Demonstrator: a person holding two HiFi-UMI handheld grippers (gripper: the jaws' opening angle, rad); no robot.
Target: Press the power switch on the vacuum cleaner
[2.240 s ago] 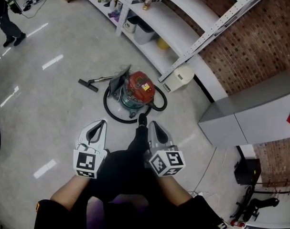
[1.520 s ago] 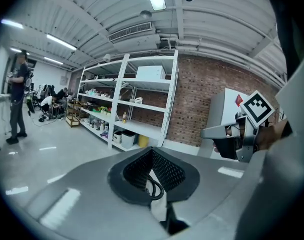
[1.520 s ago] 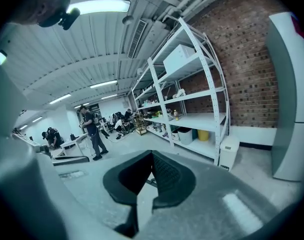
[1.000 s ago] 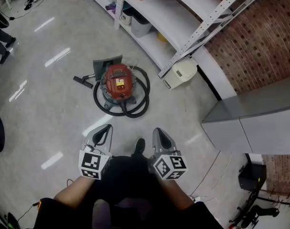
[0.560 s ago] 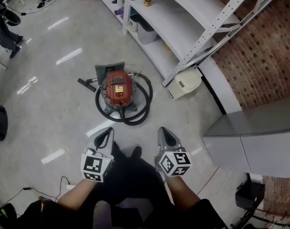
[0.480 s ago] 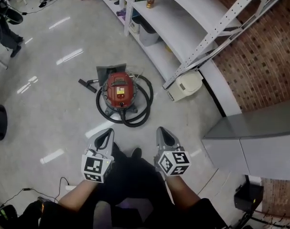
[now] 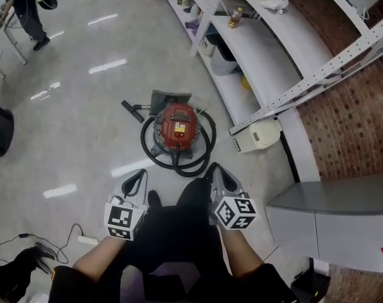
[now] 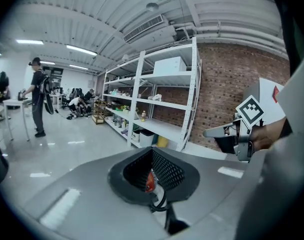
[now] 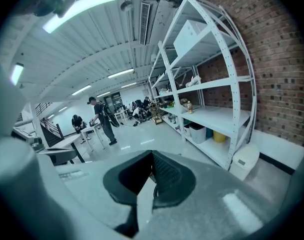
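The red vacuum cleaner (image 7: 178, 127) stands on the shiny floor, ringed by its black hose (image 7: 190, 163), with its floor nozzle (image 7: 133, 110) lying to the left. My left gripper (image 7: 140, 172) is held shut in front of my body, short of the vacuum. My right gripper (image 7: 214, 167) is also shut, its tip close to the hose loop in the head view. In the left gripper view, a bit of the red vacuum (image 8: 149, 182) shows through the hole between the shut jaws of the left gripper (image 8: 153, 150). The right gripper (image 9: 153, 153) holds nothing.
White shelving (image 7: 267, 40) runs along the right with bins and bottles. A white bin-like appliance (image 7: 260, 134) lies beside the vacuum. A grey cabinet (image 7: 333, 216) stands at the lower right. A cable (image 7: 65, 235) trails at the left; a person (image 7: 27, 5) stands far off.
The view has swung and the vacuum now lies a little nearer my grippers, close ahead of the right one. Both grippers stay shut, side by side.
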